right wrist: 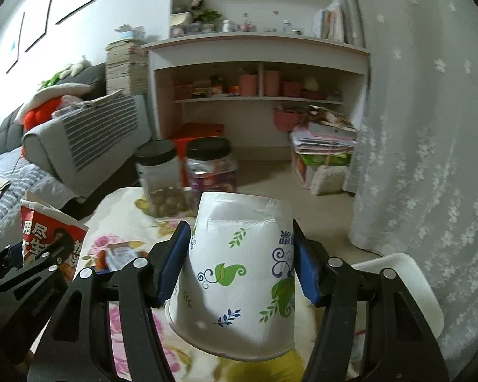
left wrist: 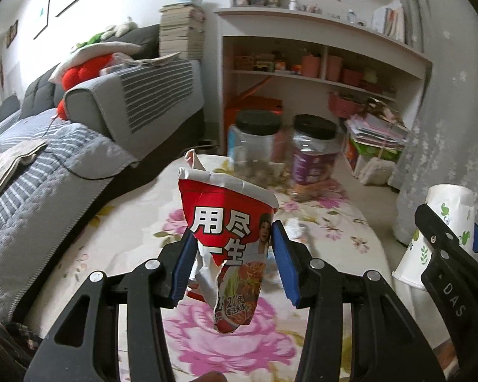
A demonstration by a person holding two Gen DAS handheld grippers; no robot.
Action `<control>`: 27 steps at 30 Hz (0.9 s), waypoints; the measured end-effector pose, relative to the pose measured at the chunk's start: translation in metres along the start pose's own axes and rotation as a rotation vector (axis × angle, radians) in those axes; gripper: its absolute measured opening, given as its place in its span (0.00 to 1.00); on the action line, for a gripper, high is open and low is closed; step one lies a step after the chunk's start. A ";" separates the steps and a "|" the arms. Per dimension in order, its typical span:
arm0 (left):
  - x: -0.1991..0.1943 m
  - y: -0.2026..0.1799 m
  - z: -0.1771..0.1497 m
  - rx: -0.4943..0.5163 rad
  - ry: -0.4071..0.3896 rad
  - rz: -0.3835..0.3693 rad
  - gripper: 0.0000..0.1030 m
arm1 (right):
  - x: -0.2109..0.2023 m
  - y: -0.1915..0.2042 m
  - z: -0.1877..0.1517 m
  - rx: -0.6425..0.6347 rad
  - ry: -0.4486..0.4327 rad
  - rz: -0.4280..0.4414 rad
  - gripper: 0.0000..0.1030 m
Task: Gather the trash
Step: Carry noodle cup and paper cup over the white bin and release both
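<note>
1. The table (left wrist: 118,248), covered in a pink floral cloth, fills the foreground below both grippers; a grey sofa (left wrist: 79,133) runs along its left side and a white shelf unit (right wrist: 258,73) stands behind it.
2. A white bin (right wrist: 408,273) shows at the lower right of the right wrist view, just beside the table's edge. It is probably where the trash belongs, though its inside is hidden.
3. Two black-lidded plastic jars (left wrist: 255,146) stand at the table's far end, well apart from both grippers.
4. The right gripper (right wrist: 240,258) pinches a white paper cup (right wrist: 239,270) printed with green leaves, held mouth-down above the table. Its blue pads press on the cup's sides.
5. The left gripper (left wrist: 234,258) pinches a crushed red instant-noodle cup (left wrist: 226,222) with white Chinese lettering and a torn white rim, lifted clear of the cloth.
6. A small wrapper (right wrist: 119,256) lies on the table between the grippers, not yet collected.
7. Risks, as a judgement: the noodle cup is creased and torn, so it may buckle and slip through the pads if swung quickly. The paper cup tapers, so it could slide out. The grippers hang near each other and could collide, and any leftover liquid might drip on the cloth.
</note>
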State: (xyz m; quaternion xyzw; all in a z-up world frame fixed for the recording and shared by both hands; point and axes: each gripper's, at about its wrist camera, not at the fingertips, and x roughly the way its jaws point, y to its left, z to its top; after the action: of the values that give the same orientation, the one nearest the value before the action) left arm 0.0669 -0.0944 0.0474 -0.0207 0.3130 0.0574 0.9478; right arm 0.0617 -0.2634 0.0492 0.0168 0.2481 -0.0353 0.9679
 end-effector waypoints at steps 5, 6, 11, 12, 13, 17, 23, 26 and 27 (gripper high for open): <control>-0.005 -0.037 0.004 0.045 -0.018 -0.040 0.45 | -0.004 -0.042 0.003 0.062 -0.002 -0.050 0.57; -0.007 -0.044 0.004 0.053 -0.021 -0.049 0.45 | -0.004 -0.049 0.003 0.074 -0.001 -0.061 0.57; -0.014 -0.080 0.007 0.099 -0.032 -0.097 0.45 | -0.005 -0.089 0.004 0.143 0.010 -0.110 0.57; -0.016 -0.086 0.007 0.105 -0.034 -0.106 0.45 | -0.006 -0.097 0.004 0.155 0.011 -0.119 0.57; -0.017 -0.094 0.008 0.112 -0.035 -0.117 0.45 | -0.007 -0.103 0.005 0.165 0.011 -0.128 0.57; -0.022 -0.117 0.009 0.134 -0.036 -0.152 0.45 | -0.010 -0.130 0.004 0.218 0.016 -0.166 0.57; -0.026 -0.150 0.006 0.166 -0.024 -0.203 0.45 | -0.015 -0.164 0.004 0.280 0.016 -0.218 0.57; -0.028 -0.163 0.003 0.184 -0.023 -0.218 0.45 | -0.017 -0.180 0.003 0.312 0.019 -0.244 0.57; -0.028 -0.167 0.002 0.192 -0.024 -0.223 0.45 | -0.017 -0.184 0.003 0.324 0.023 -0.250 0.57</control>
State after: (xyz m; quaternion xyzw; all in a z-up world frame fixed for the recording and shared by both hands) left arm 0.0662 -0.2623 0.0667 0.0359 0.3014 -0.0781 0.9496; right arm 0.0341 -0.4465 0.0576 0.1415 0.2502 -0.1943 0.9379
